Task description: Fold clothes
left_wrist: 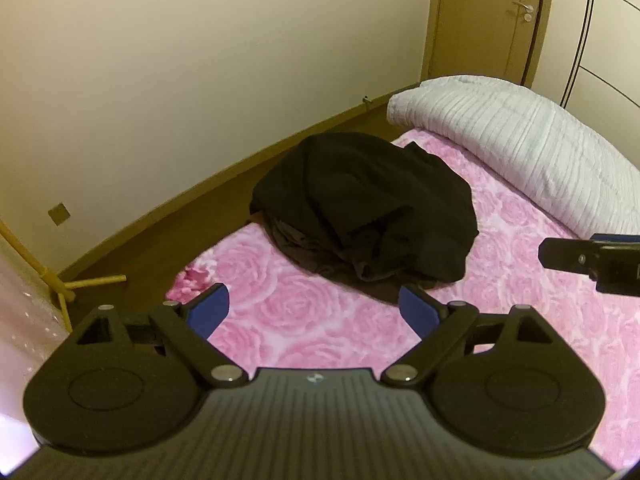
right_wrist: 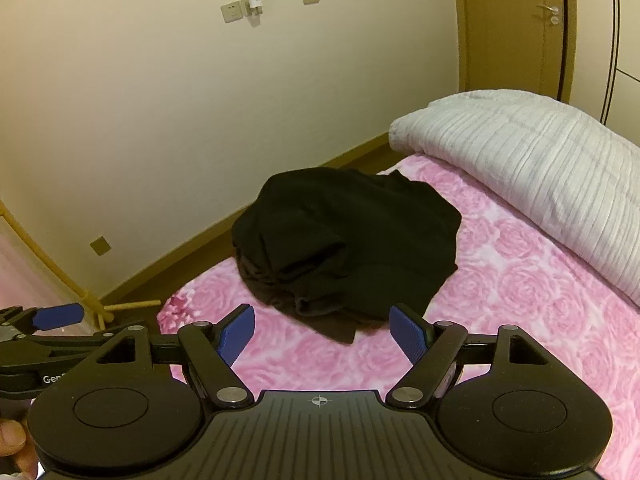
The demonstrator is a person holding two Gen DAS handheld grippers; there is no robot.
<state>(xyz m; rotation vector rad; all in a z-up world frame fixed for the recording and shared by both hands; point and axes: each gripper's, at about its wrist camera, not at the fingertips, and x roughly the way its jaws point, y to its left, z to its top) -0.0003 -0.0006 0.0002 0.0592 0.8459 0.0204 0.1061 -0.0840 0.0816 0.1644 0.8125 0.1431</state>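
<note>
A heap of dark clothes (left_wrist: 360, 208) lies crumpled on the pink rose-patterned bed cover (left_wrist: 320, 328), near the bed's left edge. The same heap of dark clothes (right_wrist: 344, 240) fills the middle of the right wrist view, on the bed cover (right_wrist: 520, 300). My left gripper (left_wrist: 316, 312) is open, short of the heap, with nothing between its blue pads. My right gripper (right_wrist: 324, 332) is open too, its fingertips just before the heap's near hem. In the left wrist view the right gripper (left_wrist: 592, 258) shows from the side at the right edge.
A rolled white quilt (left_wrist: 520, 148) lies along the far right of the bed. Brown floor (left_wrist: 192, 224) and a cream wall (left_wrist: 200, 80) run along the bed's left side. A wooden rack's foot (left_wrist: 80, 284) stands at the left. A door (right_wrist: 516, 28) is at the back.
</note>
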